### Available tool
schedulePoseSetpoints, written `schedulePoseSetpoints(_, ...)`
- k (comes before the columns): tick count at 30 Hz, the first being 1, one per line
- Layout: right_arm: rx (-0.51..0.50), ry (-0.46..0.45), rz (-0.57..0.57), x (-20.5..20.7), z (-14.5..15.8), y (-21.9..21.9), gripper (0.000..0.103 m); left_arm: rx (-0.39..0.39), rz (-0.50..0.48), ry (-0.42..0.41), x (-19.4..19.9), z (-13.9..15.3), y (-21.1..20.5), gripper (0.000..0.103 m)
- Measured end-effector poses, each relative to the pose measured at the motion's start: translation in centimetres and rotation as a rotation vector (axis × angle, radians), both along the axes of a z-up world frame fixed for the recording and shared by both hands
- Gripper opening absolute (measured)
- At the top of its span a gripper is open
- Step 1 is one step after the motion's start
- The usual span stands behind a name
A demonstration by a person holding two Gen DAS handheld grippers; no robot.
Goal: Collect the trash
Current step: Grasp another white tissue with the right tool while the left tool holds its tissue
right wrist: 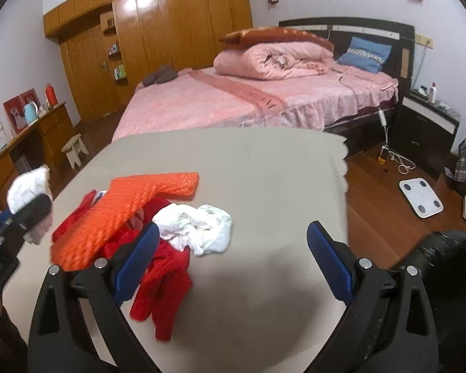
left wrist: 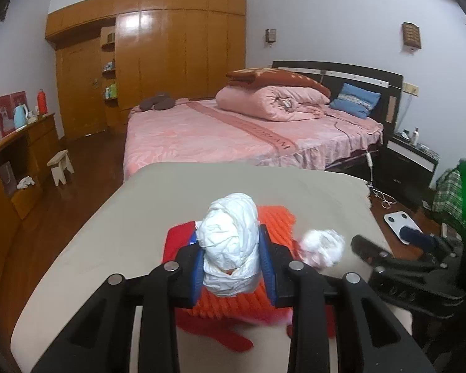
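**Left tongs clamped on a paper wad above the tabletop; right tongs spread wide**

The left tongs (left wrist: pixel 235 265) held a crumpled white paper wad (left wrist: pixel 231 242) squeezed between their blue pads (left wrist: pixel 198 275), the jaws narrow around it. The wad stood up out of the grip as a tall, wrinkled bundle, wound round itself, raised over the orange foam sheet (left wrist: pixel 273 222). In the right wrist view the same wad (right wrist: pixel 31 188) showed at the left edge, off to the left of the orange foam sheet (right wrist: pixel 124 214) and clear of the tabletop (right wrist: pixel 264 168).

The right tongs (right wrist: pixel 230 259) stood wide apart with nothing between the pads. A second crumpled white wad (right wrist: pixel 198 228) lay on the tabletop just right of the orange foam sheet, between the spread fingers and nearer the left blue pad (right wrist: pixel 136 259). It was loose and flattened, with many folds and faint pinkish shading. In the left wrist view that wad (left wrist: pixel 323 245) sat just right of the orange sheet, with the right tongs (left wrist: pixel 369 248) close beside it.

The orange foam sheet was ribbed and L-shaped, lying tilted over a red cloth (right wrist: pixel 164 283) that trailed from beneath it toward the near edge of the tabletop. The tabletop was covered in plain beige. Beyond the orange sheet stood a bed (right wrist: pixel 220 105) with pink bedding.
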State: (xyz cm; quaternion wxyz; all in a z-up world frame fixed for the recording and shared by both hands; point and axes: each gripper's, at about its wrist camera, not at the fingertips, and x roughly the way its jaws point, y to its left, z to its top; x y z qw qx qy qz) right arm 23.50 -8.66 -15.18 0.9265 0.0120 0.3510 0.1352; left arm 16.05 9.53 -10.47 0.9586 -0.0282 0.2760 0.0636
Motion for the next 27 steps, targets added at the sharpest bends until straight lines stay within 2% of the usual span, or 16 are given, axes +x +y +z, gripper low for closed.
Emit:
schedulePoseSetpoints(9, -0.015, 0.098, 0.058, 3.1, -3.2, 2.7, 0.093, 0.002, 0.019, 0.037, 1.8, -1.7, 1.2, 0.031)
schedulePoseSetpoints(10, -0.014, 0.107, 0.065, 3.2, -3.5, 2.9, 0.088, 0.003, 0.018, 0.039, 1.8, -1.7, 1.1, 0.031)
schedulePoseSetpoints(11, -0.010, 0.121, 0.079, 3.3, -3.7, 3.0, 0.077, 0.004, 0.016, 0.042, 1.8, -1.8, 1.1, 0.031)
schedulePoseSetpoints(12, -0.005, 0.143, 0.100, 3.4, -4.0, 3.2, 0.072, 0.006, 0.015, 0.044, 1.7, -1.9, 1.2, 0.031)
schedulePoseSetpoints(14, 0.017, 0.173, 0.145, 3.3, -4.5, 3.6, 0.048, 0.008, 0.013, 0.047, 1.8, -2.0, 1.2, 0.031)
schedulePoseSetpoints(16, 0.030, 0.178, 0.171, 3.2, -4.4, 3.7, 0.029, 0.010, 0.011, 0.048, 1.7, -1.9, 1.2, 0.031)
schedulePoseSetpoints(27, 0.098, 0.059, 0.130, 0.1, 0.9, 0.3, 0.027, 0.020, -0.020, 0.010, 0.6, 0.0, -0.2, 0.031)
